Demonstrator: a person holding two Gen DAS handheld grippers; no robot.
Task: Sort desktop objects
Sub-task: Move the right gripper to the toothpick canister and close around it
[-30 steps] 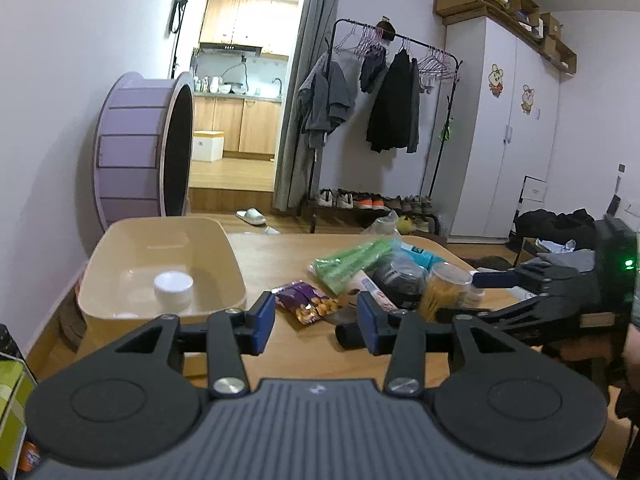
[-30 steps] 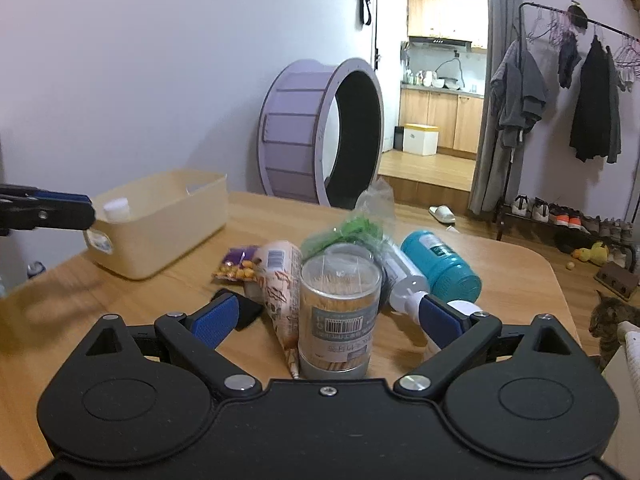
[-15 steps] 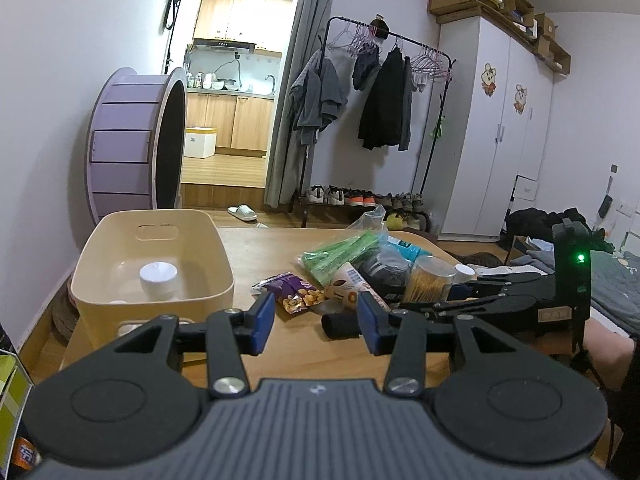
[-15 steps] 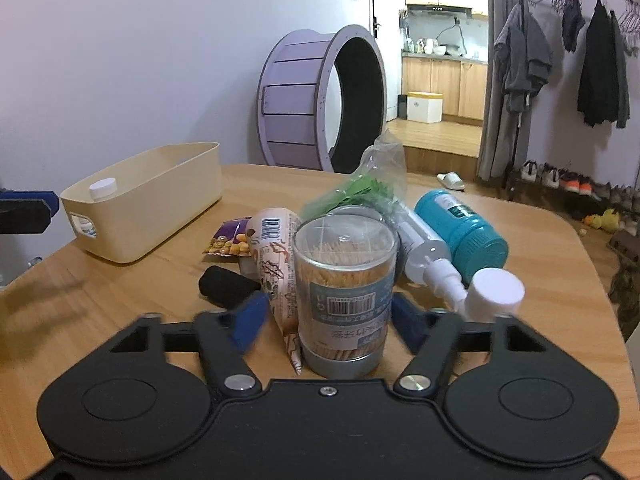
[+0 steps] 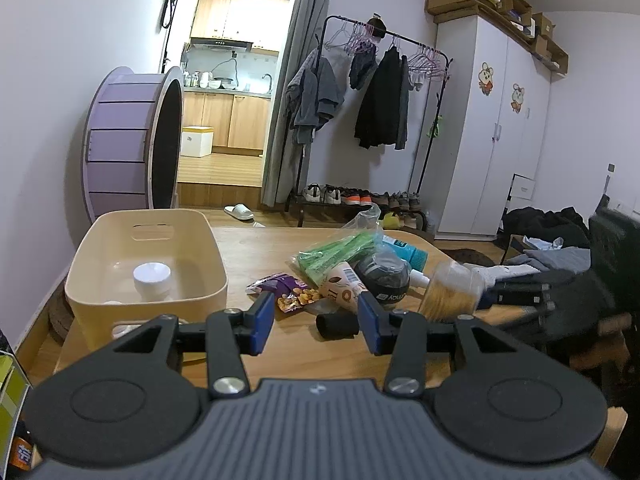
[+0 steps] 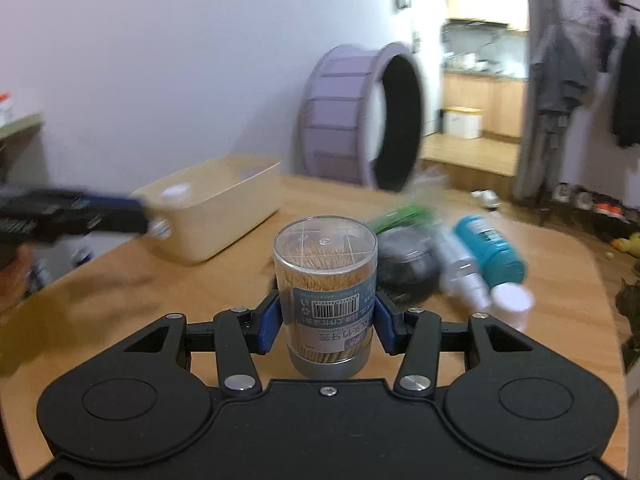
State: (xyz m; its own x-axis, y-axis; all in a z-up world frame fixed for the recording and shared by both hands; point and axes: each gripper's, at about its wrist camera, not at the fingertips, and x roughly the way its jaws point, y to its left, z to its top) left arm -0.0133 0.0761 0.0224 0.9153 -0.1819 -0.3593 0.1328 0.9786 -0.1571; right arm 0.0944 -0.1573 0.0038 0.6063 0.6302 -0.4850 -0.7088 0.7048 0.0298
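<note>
A clear toothpick jar with a silver base stands between the blue pads of my right gripper. Its jaws are closing and both pads touch the jar's label. In the left wrist view the same jar leans a little at the right end of the pile, with the right gripper blurred behind it. My left gripper hovers open and empty over the wooden table near the cream basket, which holds a white-capped bottle.
The pile holds a purple snack packet, a green packet, a paper cone packet, a black round case, a teal bottle, a white spray bottle and a black cylinder. A purple wheel stands behind the table.
The right gripper's jaws have closed from wide apart onto the toothpick jar, and the gripper has shifted with it. The left gripper has stayed where it was, still open.
</note>
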